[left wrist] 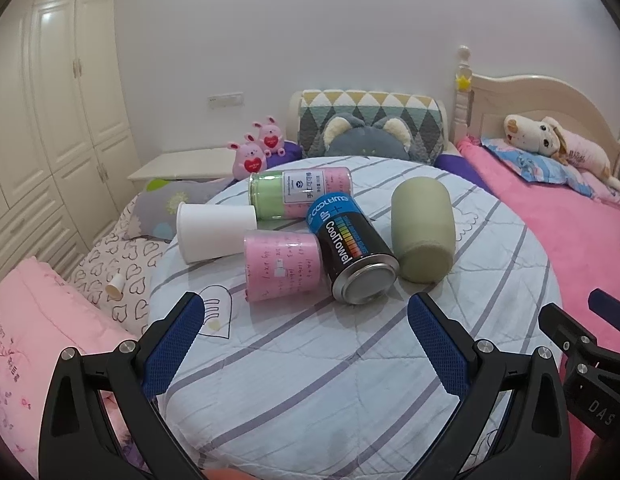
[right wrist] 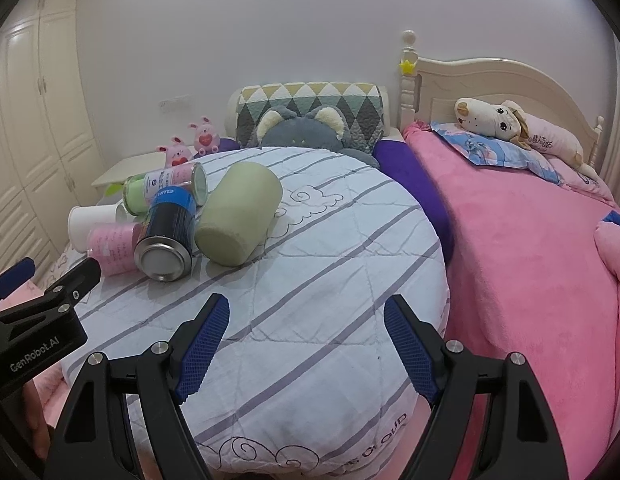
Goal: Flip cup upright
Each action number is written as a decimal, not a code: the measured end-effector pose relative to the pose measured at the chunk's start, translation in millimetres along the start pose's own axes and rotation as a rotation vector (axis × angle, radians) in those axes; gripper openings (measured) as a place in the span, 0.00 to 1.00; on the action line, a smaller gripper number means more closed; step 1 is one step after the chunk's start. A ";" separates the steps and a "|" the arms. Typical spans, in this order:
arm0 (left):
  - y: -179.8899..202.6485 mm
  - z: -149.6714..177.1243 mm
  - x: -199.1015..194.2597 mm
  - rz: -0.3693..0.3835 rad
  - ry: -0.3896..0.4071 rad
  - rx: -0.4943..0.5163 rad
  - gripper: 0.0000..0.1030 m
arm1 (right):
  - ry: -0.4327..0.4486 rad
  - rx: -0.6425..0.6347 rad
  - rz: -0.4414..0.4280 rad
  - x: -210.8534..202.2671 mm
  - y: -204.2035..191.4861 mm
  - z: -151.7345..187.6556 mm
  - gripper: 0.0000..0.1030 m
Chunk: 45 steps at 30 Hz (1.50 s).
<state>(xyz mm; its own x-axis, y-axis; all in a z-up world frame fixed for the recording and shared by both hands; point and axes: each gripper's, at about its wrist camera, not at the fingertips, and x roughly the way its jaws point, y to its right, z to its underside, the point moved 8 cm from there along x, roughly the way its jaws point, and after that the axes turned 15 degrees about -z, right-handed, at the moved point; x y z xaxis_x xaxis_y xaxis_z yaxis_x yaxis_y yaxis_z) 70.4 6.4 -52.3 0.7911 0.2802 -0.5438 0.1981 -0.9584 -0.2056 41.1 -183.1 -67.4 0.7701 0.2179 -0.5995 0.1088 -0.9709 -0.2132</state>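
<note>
left gripper (left wrist: 305,320) and right gripper (right wrist: 305,322), both spread wide and empty, hover over a striped round cushion (left wrist: 310,380). the white paper cup (left wrist: 215,232) lies on its side, touching toppled canisters, likely awaiting righting.

- The white cup (left wrist: 215,231) lies on its side on the striped round cushion (left wrist: 350,360), touching a pink tube (left wrist: 283,265)
- Black can (left wrist: 352,250) and green roll (left wrist: 424,236) lie just beside
- Left gripper (left wrist: 305,316) hovers near them, jaws spread wide, holding nothing
</note>
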 end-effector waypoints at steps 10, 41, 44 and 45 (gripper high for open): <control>-0.1 1.1 -2.4 0.002 -0.005 -0.009 1.00 | 0.000 0.003 0.006 -1.6 0.4 2.0 0.79; -73.2 6.5 70.5 -0.171 -0.120 -0.025 1.00 | -0.108 -0.152 -0.099 66.4 -80.9 -34.6 0.79; -80.6 0.3 81.5 -0.153 -0.136 -0.044 1.00 | -0.125 -0.180 -0.102 80.6 -90.1 -43.9 0.79; -82.2 -1.4 84.4 -0.147 -0.142 -0.048 1.00 | -0.133 -0.187 -0.103 84.9 -92.8 -45.8 0.79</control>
<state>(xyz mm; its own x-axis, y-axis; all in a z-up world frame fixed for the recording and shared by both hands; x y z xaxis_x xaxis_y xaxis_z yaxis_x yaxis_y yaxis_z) 121.7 108.8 -80.2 0.6629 0.4185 -0.6208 0.3355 -0.9073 -0.2534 125.3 -79.0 -63.1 0.6608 0.3162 -0.6807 0.3064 -0.9416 -0.1399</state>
